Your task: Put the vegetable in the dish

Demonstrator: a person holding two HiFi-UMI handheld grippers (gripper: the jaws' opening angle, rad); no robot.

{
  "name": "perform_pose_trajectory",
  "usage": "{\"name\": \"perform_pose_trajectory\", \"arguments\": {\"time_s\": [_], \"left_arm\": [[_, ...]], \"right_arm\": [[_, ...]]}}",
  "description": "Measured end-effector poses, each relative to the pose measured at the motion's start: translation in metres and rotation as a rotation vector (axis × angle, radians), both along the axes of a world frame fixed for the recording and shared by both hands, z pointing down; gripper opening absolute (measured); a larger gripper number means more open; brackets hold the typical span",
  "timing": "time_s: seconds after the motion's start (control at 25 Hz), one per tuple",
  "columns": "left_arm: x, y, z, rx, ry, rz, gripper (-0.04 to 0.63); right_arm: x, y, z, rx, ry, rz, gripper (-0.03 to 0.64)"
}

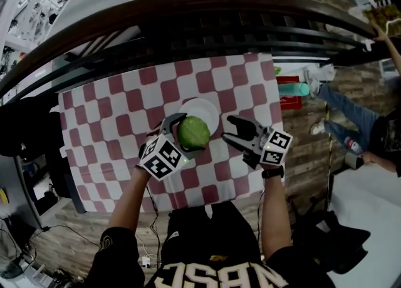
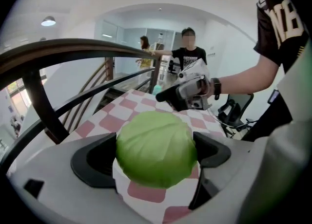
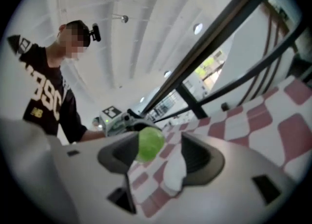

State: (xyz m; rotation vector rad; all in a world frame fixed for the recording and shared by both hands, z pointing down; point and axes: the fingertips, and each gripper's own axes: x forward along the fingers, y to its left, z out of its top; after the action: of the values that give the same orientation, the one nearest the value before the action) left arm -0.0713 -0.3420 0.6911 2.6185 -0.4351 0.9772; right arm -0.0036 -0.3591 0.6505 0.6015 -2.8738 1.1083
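Note:
A round green cabbage sits between the jaws of my left gripper, which is shut on it; both pads touch its sides. It hangs at the near edge of the white dish in the middle of the checked table. My right gripper stands just right of the dish, open and empty. In the right gripper view the cabbage and the dish show beyond its spread jaws. Part of the dish is hidden under the cabbage.
A red-and-white checked cloth covers the table. A dark curved railing runs along its far side. A red box and a teal bottle lie past the right edge. People stand in the background.

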Motion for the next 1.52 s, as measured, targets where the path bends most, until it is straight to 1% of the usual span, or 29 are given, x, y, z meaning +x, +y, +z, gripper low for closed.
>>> {"name": "perform_pose_trajectory", "arguments": {"time_s": [0.04, 0.12, 0.2, 0.28, 0.48, 0.56, 0.68, 0.8, 0.88, 0.96, 1.04, 1.2, 1.28, 1.36, 1.4, 1.48, 1.52], "left_arm": [[0.002, -0.006, 0.009, 0.005, -0.026, -0.033, 0.509], [0.007, -0.017, 0.027, 0.012, -0.076, -0.088, 0.509], [0.013, -0.023, 0.044, 0.001, -0.111, -0.138, 0.509], [0.019, -0.027, 0.058, -0.017, -0.129, -0.178, 0.509], [0.025, -0.036, 0.084, -0.024, -0.183, -0.242, 0.509], [0.025, -0.038, 0.094, -0.036, -0.198, -0.264, 0.509], [0.024, -0.037, 0.106, -0.055, -0.200, -0.291, 0.509], [0.021, -0.039, 0.113, -0.028, -0.197, -0.307, 0.511], [0.021, -0.042, 0.115, -0.005, -0.196, -0.314, 0.511], [0.022, -0.044, 0.108, 0.024, -0.158, -0.332, 0.511], [0.021, -0.048, 0.090, 0.056, -0.076, -0.366, 0.511], [0.011, -0.057, 0.031, 0.106, 0.065, -0.456, 0.511], [0.007, -0.056, 0.000, 0.114, 0.135, -0.495, 0.509], [0.004, -0.052, -0.034, 0.128, 0.209, -0.544, 0.509], [0.001, -0.048, -0.051, 0.148, 0.236, -0.574, 0.502], [-0.009, -0.035, -0.080, 0.201, 0.259, -0.634, 0.469], [-0.014, -0.028, -0.092, 0.228, 0.263, -0.663, 0.452]], "right_arm": [[0.006, -0.006, -0.004, 0.023, 0.004, 0.051, 0.264], [0.011, -0.011, -0.013, 0.052, -0.020, 0.114, 0.264], [0.011, -0.010, -0.018, 0.064, -0.043, 0.142, 0.264], [0.010, -0.007, -0.020, 0.073, -0.036, 0.155, 0.264], [0.013, -0.005, -0.030, 0.100, -0.040, 0.209, 0.264], [0.016, -0.006, -0.031, 0.117, -0.019, 0.239, 0.264], [0.021, -0.005, -0.029, 0.143, 0.040, 0.278, 0.264], [0.017, 0.001, -0.036, 0.160, 0.028, 0.270, 0.264], [0.015, 0.006, -0.042, 0.177, 0.046, 0.259, 0.264], [0.015, 0.011, -0.046, 0.195, 0.085, 0.264, 0.264], [0.015, 0.015, -0.054, 0.216, 0.116, 0.287, 0.262], [0.016, 0.021, -0.071, 0.273, 0.199, 0.350, 0.262], [0.015, 0.024, -0.079, 0.294, 0.241, 0.368, 0.261], [0.012, 0.028, -0.089, 0.297, 0.239, 0.376, 0.243], [0.011, 0.032, -0.095, 0.289, 0.221, 0.384, 0.214], [0.008, 0.043, -0.108, 0.272, 0.169, 0.406, 0.162], [0.007, 0.049, -0.114, 0.271, 0.151, 0.414, 0.152]]}}
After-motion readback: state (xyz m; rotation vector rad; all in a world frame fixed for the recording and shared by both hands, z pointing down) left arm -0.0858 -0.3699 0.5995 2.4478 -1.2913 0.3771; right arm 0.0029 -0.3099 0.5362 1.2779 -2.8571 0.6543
